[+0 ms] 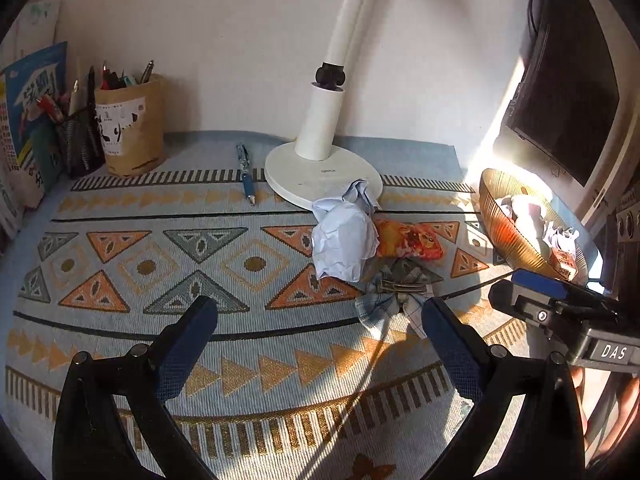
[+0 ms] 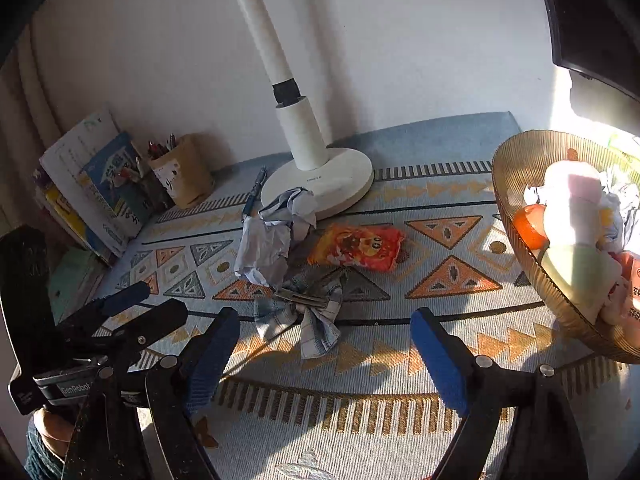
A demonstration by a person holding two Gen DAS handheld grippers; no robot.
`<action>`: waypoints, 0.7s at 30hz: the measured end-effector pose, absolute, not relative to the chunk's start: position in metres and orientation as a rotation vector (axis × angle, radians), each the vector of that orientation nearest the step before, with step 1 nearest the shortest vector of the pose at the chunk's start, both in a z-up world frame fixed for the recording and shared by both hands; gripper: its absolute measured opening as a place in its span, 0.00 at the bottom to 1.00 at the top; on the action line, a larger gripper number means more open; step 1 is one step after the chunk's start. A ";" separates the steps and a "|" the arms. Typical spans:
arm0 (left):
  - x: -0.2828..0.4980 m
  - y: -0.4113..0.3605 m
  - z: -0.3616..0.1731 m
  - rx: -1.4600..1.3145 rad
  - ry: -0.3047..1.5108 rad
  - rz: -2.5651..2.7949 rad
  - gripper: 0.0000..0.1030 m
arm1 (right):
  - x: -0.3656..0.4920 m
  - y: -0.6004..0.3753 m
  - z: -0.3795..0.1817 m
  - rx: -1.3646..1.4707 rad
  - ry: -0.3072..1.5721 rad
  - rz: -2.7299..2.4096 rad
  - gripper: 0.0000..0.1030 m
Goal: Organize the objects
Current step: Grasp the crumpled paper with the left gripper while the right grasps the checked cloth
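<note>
A crumpled pale-blue paper ball [image 1: 344,240] [image 2: 268,240] lies against the lamp base on the patterned mat. An orange snack packet [image 1: 408,240] [image 2: 356,248] rests just right of it. In front of both lies a plaid bow hair clip [image 1: 394,296] [image 2: 308,312]. My left gripper [image 1: 318,312] is open above the mat, with the bow just beyond its right fingertip. My right gripper [image 2: 326,322] is open too, the bow lying just beyond the gap between its fingers, untouched. A blue pen [image 1: 246,174] [image 2: 252,196] lies left of the lamp base.
A white desk lamp [image 1: 300,176] [image 2: 344,184] stands at the back. An amber ribbed bowl [image 1: 508,224] [image 2: 516,216] at the right holds paper, packets and an orange fruit. A brown pen cup [image 1: 132,132] [image 2: 188,172], a mesh holder [image 1: 78,144] and books [image 1: 32,112] fill the back left.
</note>
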State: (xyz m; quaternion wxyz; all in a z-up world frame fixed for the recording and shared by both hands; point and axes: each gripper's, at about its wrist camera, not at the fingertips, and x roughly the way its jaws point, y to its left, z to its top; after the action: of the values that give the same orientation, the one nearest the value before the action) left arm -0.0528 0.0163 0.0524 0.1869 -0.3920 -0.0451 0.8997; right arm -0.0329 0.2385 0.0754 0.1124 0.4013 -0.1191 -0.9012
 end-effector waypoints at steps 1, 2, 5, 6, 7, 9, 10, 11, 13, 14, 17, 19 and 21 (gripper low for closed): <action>-0.063 0.020 0.048 -1.137 -0.125 2.512 0.99 | -0.046 0.240 0.080 1.194 -0.405 -2.609 0.83; -0.071 0.024 0.045 -1.157 -0.107 2.516 0.97 | -0.059 0.238 0.084 1.202 -0.449 -2.579 0.82; -0.085 0.038 0.036 -1.142 -0.028 2.530 0.94 | -0.101 0.229 0.087 1.215 -0.469 -2.550 0.81; -0.088 0.042 0.034 -1.137 -0.014 2.528 0.93 | -0.114 0.226 0.084 1.231 -0.479 -2.542 0.78; -0.091 0.045 0.032 -1.131 -0.006 2.523 0.92 | -0.127 0.224 0.079 1.244 -0.500 -2.525 0.77; -0.098 0.051 0.030 -1.127 0.007 2.515 0.92 | -0.151 0.222 0.065 1.281 -0.563 -2.474 0.76; -0.102 0.054 0.028 -1.130 0.006 2.504 0.90 | -0.161 0.222 0.058 1.289 -0.602 -2.446 0.76; -0.106 0.056 0.026 -1.141 0.001 2.485 0.85 | -0.169 0.220 0.051 1.288 -0.632 -2.416 0.76; -0.114 0.061 0.022 -1.172 -0.012 2.448 0.79 | -0.180 0.214 0.042 1.311 -0.634 -2.388 0.76; -0.117 0.062 0.020 -1.188 -0.021 2.438 0.79 | -0.183 0.211 0.040 1.318 -0.627 -2.385 0.76; -0.122 0.064 0.015 -1.201 -0.050 2.414 0.68 | -0.193 0.204 0.030 1.359 -0.624 -2.371 0.73; -0.123 0.065 0.012 -1.210 -0.067 2.401 0.53 | -0.197 0.200 0.025 1.370 -0.600 -2.358 0.54; -0.121 0.064 0.012 -1.211 -0.075 2.400 0.43 | -0.195 0.200 0.025 1.350 -0.598 -2.368 0.53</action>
State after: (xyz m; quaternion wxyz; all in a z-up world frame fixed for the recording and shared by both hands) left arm -0.1214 0.0636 0.0115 0.2242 -0.4388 -0.0273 0.8698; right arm -0.1955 0.1995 0.0249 0.1746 0.4764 -0.2109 -0.8355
